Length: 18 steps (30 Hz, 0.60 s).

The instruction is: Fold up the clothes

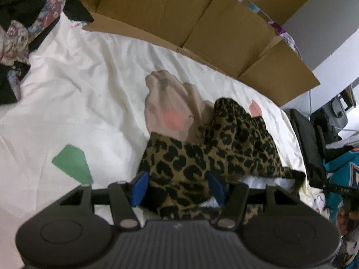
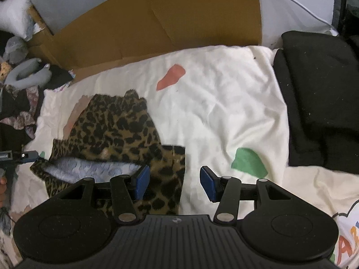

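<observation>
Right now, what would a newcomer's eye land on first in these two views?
The leopard-print garment stands out first, crumpled on the cream sheet, with the left tongs open around its near edge. The right tongs stand open at its right corner, over fabric and bare sheet. Behind runs a brown cardboard wall, and a folded black garment lies on the right.

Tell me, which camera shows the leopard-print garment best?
The right wrist view: the leopard-print garment lies almost whole on the white sheet, pale lining showing. The left wrist view sees it closer, with the left gripper blocking its near edge.
</observation>
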{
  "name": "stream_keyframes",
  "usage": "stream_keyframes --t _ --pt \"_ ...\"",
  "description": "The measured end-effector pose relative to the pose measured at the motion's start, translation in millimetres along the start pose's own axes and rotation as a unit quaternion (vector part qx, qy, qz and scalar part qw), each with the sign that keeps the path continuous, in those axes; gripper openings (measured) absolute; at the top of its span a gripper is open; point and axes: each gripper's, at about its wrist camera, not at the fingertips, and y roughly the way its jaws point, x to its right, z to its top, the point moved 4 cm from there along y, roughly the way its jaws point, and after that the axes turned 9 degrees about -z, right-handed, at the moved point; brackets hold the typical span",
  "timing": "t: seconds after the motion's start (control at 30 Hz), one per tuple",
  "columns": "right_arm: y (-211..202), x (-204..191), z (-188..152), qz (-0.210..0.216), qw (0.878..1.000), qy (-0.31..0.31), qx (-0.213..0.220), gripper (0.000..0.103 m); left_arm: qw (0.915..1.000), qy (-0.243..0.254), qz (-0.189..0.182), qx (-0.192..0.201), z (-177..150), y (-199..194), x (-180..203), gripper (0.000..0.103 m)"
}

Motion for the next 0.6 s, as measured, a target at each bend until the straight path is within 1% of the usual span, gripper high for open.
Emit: stream_keyframes --t 0.13,0.33,0.47,0.6 --pt "0 -1 -11 0.007 1.0 0.003 -0.014 0.057 0.9998 0.007 0.0 -0.019 -11 0 1 0.063" --pt "3 -7 -28 0.015 0.999 -0.014 -0.033 0.056 0.9996 -0.002 -0.007 -0.028 -21 4 2 0.063" --pt "10 -12 -36 0.014 0.999 -0.026 -0.044 0.057 0.9992 0.016 -0.003 -0.036 -20 17 7 0.063" --pt "23 -15 -35 0.006 0.998 -0.039 -0.05 0.056 0.9983 0.035 0.01 -0.045 -15 30 7 0.063"
